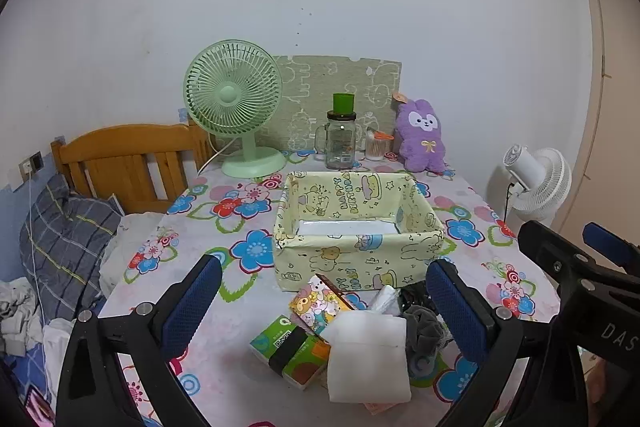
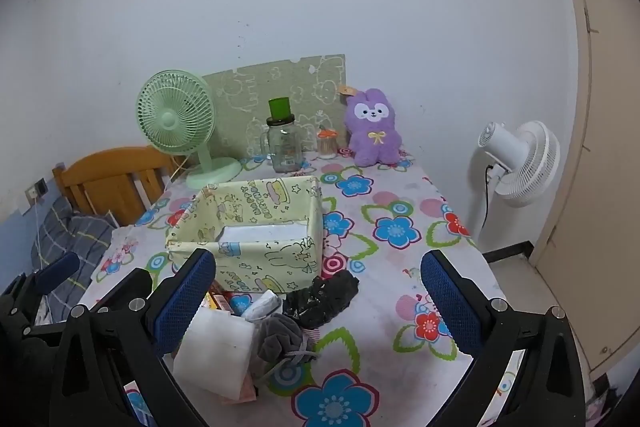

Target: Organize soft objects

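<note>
i read "happy birthday" printed on the inner wall of the fabric basket (image 1: 356,227), and "das" on my right gripper's (image 1: 576,267) body.

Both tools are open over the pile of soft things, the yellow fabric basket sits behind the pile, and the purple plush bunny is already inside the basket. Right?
Not quite. The purple plush bunny is not in the yellow fabric basket; it sits at the table's far edge against the wall, as the right wrist view shows. The rest holds: the left tool and right tool are open over the pile.
</note>
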